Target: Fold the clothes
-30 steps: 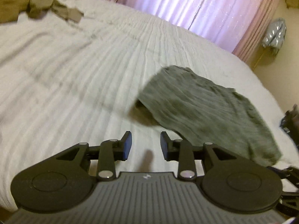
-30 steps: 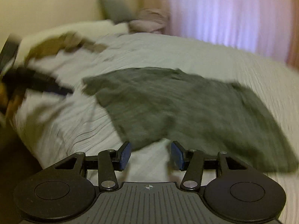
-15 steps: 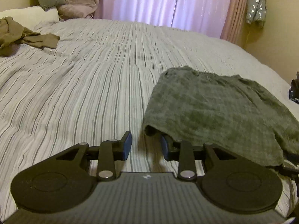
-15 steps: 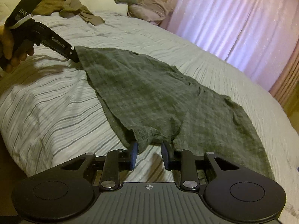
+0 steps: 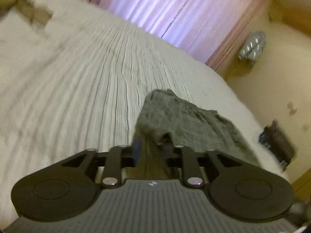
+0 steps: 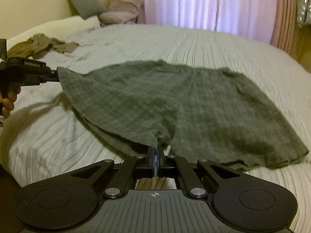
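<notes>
Two grippers are each pinching a near corner of the grey-green garment (image 6: pixel 175 104). At the right gripper (image 6: pixel 156 156) the jaws are pressing tightly together on a bunched point of the cloth's near edge. At the left gripper (image 5: pixel 150 148) the jaws are sitting partly apart in its own blurred view, with a fold of the garment (image 5: pixel 175 120) lying against the right-hand finger; seen from the right wrist view, the left gripper (image 6: pixel 51 75) is gripping the cloth's left corner at its tip, with the person's hand (image 6: pixel 8 101) wrapping around the handle. Between these two held corners the cloth is hanging lifted, casting a shadow on the covers, while the rest is lying spread flat toward the right on the striped bedspread (image 6: pixel 213 44). Further back, an olive-brown garment (image 6: pixel 38 45) is lying crumpled near the white pillow (image 6: pixel 73 23). A grey cushion (image 6: pixel 83 3) and a pinkish bundle (image 6: pixel 120 12) are resting at the headboard, beside the pink curtains (image 6: pixel 204 5). No container is showing anywhere in either view
</notes>
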A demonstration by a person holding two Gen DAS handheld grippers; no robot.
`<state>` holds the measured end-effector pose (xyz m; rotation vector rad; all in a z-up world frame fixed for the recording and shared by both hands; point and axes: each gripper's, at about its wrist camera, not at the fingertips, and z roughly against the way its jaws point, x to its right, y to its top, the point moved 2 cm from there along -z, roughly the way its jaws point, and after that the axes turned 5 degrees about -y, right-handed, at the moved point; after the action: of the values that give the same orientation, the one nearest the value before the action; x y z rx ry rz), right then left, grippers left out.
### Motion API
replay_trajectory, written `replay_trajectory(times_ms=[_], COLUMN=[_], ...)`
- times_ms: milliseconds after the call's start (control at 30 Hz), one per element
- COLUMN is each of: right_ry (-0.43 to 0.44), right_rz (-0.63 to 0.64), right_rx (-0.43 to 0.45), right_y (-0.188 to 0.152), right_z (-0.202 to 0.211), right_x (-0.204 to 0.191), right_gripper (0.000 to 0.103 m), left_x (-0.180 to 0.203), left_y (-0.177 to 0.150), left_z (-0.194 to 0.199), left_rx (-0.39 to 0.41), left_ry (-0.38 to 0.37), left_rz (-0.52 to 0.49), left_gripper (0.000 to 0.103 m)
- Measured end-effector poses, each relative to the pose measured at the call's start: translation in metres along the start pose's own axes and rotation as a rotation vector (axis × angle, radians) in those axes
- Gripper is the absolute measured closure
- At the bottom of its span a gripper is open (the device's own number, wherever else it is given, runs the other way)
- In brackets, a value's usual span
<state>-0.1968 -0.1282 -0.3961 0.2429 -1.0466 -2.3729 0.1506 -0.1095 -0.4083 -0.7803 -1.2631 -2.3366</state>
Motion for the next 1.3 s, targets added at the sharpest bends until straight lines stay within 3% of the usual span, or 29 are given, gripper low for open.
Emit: replay_trajectory(times_ms=[133,300,500,533,567,600,700,833,967,1033,1100,1200,1267,1300], right_ry=[-0.002,-0.022,-0.031,-0.031,-0.036,-0.038,-0.039,0.007,0.027,0.013,0.031,0.135,0.203,0.234], right_rz=[0.011,0.065,0.097,0.106,0.117,0.126,0.124,0.029,-0.011,-0.003,-0.034,-0.220,-0.359,-0.457], right_rx=[-0.022,-0.028,0.002,0.014,0.024,0.034,0.084,0.089,0.030,0.000,-0.015,-0.043,-0.061,-0.070], right_y=[-0.004,-0.007,-0.007,-0.007,-0.007,-0.007,-0.004,0.002,-0.001,-0.005,-0.007,-0.006,-0.006,-0.007], right_z=[-0.004,-0.010,-0.013,-0.013,-0.012,-0.010,0.002,0.020,0.019,0.015,0.015,0.011,0.008,0.005], right_x=[-0.005,-0.014,-0.018,-0.019,-0.019,-0.019,-0.016,-0.003,-0.001,-0.006,-0.008,0.006,0.017,0.026], right_gripper=[0.103,0.103,0.103,0.103,0.103,0.103,0.103,0.103,0.103,0.103,0.103,0.102,0.082,0.042], left_x=[-0.014,-0.011,-0.024,-0.026,-0.028,-0.028,-0.018,0.007,0.006,0.000,-0.007,-0.018,-0.025,-0.029], left_y=[-0.008,-0.010,-0.006,-0.004,-0.003,-0.001,0.007,0.019,0.008,-0.004,-0.015,-0.019,-0.016,-0.015], left_z=[0.005,0.011,0.005,0.002,0.001,0.003,0.017,0.043,0.044,0.040,0.038,0.034,0.033,0.032], left_rx=[0.016,0.019,0.052,0.050,0.049,0.056,0.100,0.119,0.033,0.003,0.001,0.022,0.040,0.045], left_ry=[-0.011,-0.023,-0.068,-0.087,-0.105,-0.111,-0.078,0.017,0.034,0.054,0.047,0.019,0.009,0.002], left_rz=[0.079,0.069,0.180,0.206,0.232,0.235,0.147,-0.132,-0.173,-0.136,-0.069,0.037,0.085,0.106], left_gripper=[0.076,0.076,0.077,0.081,0.103,0.103,0.103,0.103,0.103,0.098,0.078,0.073,0.069,0.065])
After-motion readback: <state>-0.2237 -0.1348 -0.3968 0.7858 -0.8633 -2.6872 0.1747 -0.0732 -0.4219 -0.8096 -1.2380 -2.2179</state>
